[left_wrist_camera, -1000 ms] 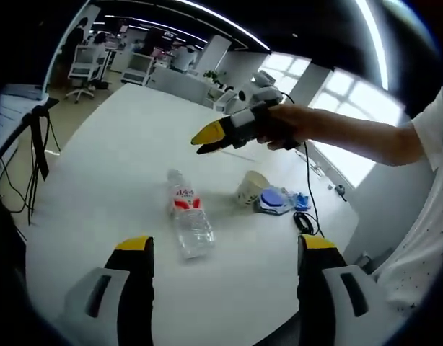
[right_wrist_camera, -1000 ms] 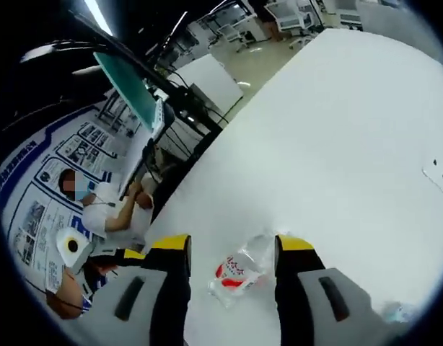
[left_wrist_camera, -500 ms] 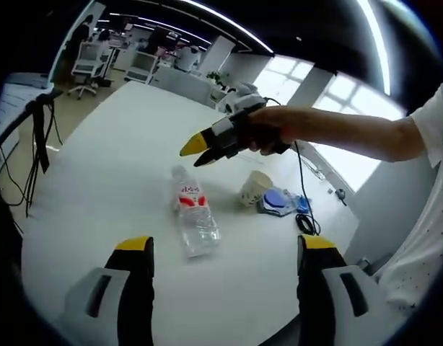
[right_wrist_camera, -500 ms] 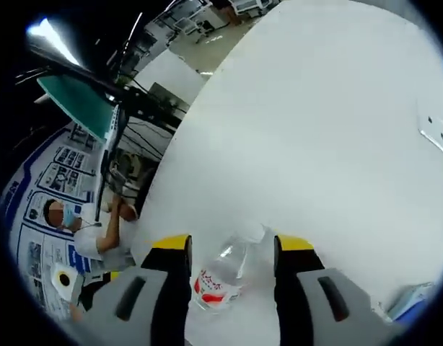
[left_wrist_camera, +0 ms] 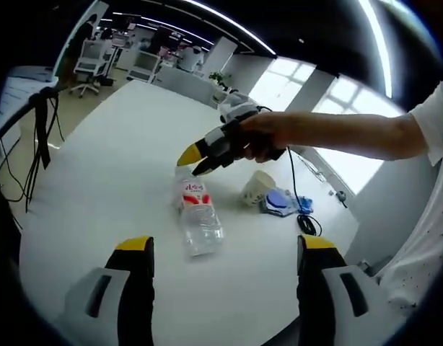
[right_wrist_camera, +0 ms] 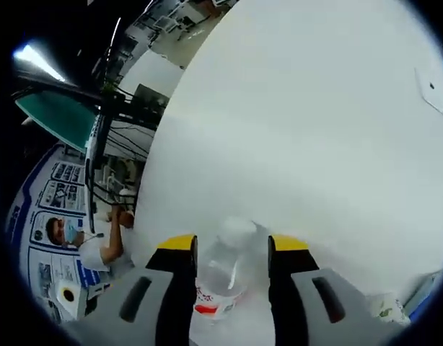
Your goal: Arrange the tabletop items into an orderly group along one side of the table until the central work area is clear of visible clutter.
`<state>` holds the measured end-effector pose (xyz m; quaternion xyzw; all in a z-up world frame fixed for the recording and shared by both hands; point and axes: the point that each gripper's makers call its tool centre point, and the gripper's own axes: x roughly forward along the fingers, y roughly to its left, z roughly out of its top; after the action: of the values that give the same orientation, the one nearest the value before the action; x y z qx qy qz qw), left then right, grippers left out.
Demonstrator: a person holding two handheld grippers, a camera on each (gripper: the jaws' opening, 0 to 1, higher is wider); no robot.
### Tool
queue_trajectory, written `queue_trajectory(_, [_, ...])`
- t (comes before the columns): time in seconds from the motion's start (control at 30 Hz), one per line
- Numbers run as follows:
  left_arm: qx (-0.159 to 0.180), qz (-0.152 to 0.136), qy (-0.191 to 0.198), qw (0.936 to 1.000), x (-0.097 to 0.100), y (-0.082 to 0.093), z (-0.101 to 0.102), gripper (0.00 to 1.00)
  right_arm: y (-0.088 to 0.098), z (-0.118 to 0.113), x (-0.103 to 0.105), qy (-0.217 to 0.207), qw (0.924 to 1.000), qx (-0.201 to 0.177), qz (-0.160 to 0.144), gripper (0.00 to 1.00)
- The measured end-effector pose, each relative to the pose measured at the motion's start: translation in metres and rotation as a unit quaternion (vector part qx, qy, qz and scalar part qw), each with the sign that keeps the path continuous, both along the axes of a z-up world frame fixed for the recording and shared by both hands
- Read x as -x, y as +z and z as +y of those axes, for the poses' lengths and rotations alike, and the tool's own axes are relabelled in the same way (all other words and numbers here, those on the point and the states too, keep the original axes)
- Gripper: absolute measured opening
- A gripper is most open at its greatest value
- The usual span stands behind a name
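Fingers on the right gripper [right_wrist_camera: 225,252] are spread apart with the clear water bottle [right_wrist_camera: 220,277] lying between them, cap end poking out past the yellow tips; can't tell from the right gripper view if the pads actually touch the plastic. Seen in the left gripper view, that same right gripper [left_wrist_camera: 200,157] is angled down at the bottle's [left_wrist_camera: 199,218] neck, held in a person's hand [left_wrist_camera: 261,137].

Left gripper [left_wrist_camera: 225,249] has its fingers wide open, nothing between them, just bare white desk [left_wrist_camera: 99,180], and it sits on the near side of the bottle, well apart from it.

Bottle is lying on its side near the middle of the desk, red-and-white label facing up. Off to the bottle's right there's a paper cup [left_wrist_camera: 256,189] tipped over, and just beside that a blue-and-white item [left_wrist_camera: 278,201] I can't make out. Black cable [left_wrist_camera: 302,216] runs past those toward the desk edge.

Beyond the desk from the bottle, office chairs [left_wrist_camera: 84,61] and bright windows [left_wrist_camera: 315,101].
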<state>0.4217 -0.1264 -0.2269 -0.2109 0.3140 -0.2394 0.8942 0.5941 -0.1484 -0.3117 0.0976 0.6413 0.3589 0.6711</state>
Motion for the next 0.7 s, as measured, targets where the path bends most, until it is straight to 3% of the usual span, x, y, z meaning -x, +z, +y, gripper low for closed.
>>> queue_trajectory(0.4, [0.003,0.004,0.003,1.0,-0.001,-0.005,0.0,0.83,-0.01,0.005,0.002,-0.02,0.9997,-0.004,0.012,0.34])
queue_trajectory(0.7, [0.004,0.007,0.004,1.0,-0.001,-0.008,0.001,0.83,-0.017,0.01,-0.009,-0.035,0.9993,-0.011,0.012,0.28])
